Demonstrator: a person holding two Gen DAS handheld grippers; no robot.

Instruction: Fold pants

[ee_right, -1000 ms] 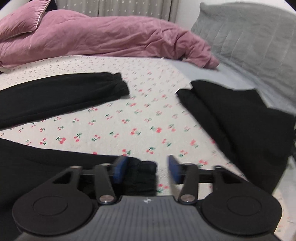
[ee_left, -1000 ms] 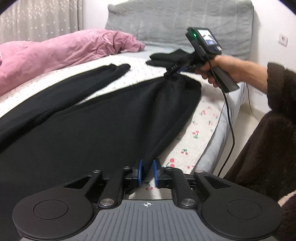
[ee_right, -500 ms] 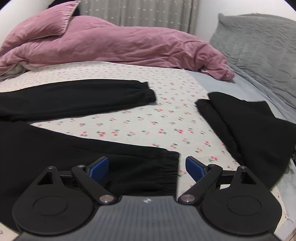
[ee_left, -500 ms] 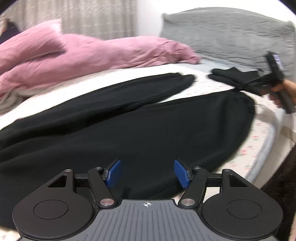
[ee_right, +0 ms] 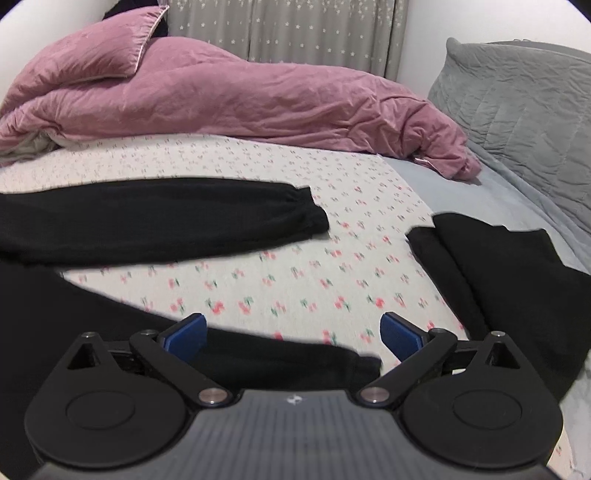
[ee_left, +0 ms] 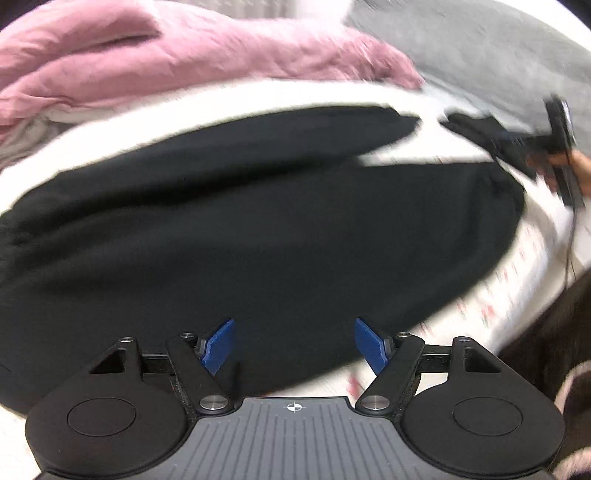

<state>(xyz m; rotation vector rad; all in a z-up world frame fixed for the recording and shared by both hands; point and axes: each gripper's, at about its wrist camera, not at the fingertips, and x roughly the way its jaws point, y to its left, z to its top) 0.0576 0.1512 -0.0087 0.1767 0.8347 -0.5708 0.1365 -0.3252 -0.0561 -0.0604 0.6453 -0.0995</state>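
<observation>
We see the bed [ee_right: 332,258], with its cherry-print sheet, filling both views; the black pants [ee_left: 258,229] lie spread flat on it, directly ahead of and beneath the left hand-held gripper [ee_left: 293,345]. The two legs stretch away toward the right hand-held gripper [ee_right: 293,336], parted in a narrow V with bare sheet between them. We judge the step in hand to be the release after laying the garment out: no fold has yet been made. Both sets of jaws are opening. Black cloth lies below the left pads without touching them. In the right wrist view the near leg's cuff [ee_right: 354,363] lies just under and between the blue pads, free of both.

We judge that the next move calls for a fresh grasp on one leg, likely at cuff and waist together, to carry it over onto the other leg [ee_right: 166,218], edges matched.

Beyond the right hand-held gripper and to its right rests a folded black garment [ee_right: 517,280]. Farther off, a pink duvet [ee_right: 240,99] is heaped along the bed's far side, with a grey quilted cover [ee_right: 524,99] to the right and a star-dotted curtain [ee_right: 314,29] behind. The left wrist view is motion-blurred, and there the right tool appears small at the far right edge.
</observation>
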